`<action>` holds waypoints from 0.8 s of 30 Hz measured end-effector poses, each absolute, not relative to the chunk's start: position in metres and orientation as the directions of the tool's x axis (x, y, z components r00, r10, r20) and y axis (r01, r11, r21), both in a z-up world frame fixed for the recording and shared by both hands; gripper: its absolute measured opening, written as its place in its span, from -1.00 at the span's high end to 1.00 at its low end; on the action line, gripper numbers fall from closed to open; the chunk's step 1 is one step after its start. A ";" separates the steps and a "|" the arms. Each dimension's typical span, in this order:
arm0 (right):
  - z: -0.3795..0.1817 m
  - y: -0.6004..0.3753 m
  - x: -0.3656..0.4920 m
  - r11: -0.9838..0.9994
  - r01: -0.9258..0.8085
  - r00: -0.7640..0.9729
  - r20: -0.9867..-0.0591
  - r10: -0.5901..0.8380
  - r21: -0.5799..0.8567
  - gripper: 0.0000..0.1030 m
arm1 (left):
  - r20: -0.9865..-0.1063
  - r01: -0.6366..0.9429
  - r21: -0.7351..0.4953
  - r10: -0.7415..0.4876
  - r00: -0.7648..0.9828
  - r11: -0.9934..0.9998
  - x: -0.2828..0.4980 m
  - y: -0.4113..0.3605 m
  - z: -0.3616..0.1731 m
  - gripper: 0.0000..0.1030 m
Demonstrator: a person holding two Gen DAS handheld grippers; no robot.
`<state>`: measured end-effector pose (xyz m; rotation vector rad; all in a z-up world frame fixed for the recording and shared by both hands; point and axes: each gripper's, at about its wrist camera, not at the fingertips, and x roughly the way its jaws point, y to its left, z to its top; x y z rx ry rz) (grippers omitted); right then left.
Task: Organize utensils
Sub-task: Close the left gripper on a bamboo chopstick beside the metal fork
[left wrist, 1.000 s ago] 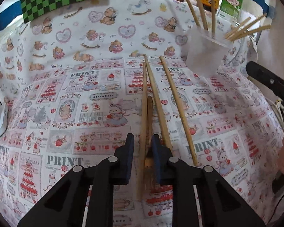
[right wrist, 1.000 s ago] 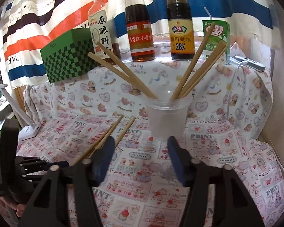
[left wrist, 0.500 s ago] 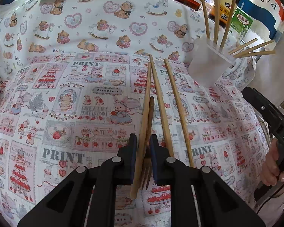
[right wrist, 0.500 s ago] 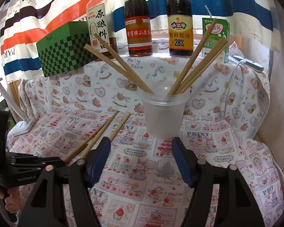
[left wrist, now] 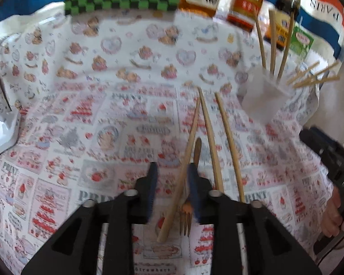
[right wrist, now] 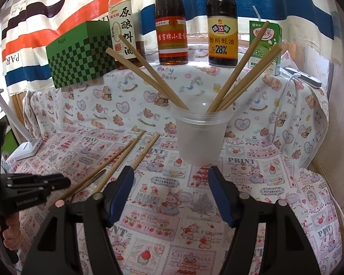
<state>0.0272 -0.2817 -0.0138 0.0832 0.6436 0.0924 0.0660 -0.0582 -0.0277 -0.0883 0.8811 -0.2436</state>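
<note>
Left gripper low, parted, astride chopstick; contact unclear.

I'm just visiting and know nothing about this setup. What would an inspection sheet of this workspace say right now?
Surface: printed tablecloth.
Job's things: plastic cup upright, holding chopsticks; three loose chopsticks and a wooden fork lying on the cloth.
Clutter: three sauce bottles, checkered box, drink carton.
Grippers: left gripper open around one chopstick; right gripper open, empty.
Cables: white cable at the right.
Surroundings: striped cloth behind.
</note>
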 end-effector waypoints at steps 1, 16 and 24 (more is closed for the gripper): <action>-0.014 -0.281 0.027 0.993 -0.062 0.795 -0.595 0.113 0.105 -0.26 | -0.741 0.178 -0.173 -0.247 0.625 0.969 0.064 -0.057 -0.024 0.24; -0.021 -0.277 0.032 0.994 -0.067 0.767 -0.633 0.107 0.086 -0.28 | -0.803 0.197 -0.046 -0.153 0.576 0.979 0.064 -0.080 -0.039 0.24; -0.020 -0.274 0.030 0.995 -0.075 0.771 -0.629 0.101 0.068 -0.31 | -0.822 0.183 -0.036 -0.133 0.554 0.982 0.068 -0.080 -0.046 0.31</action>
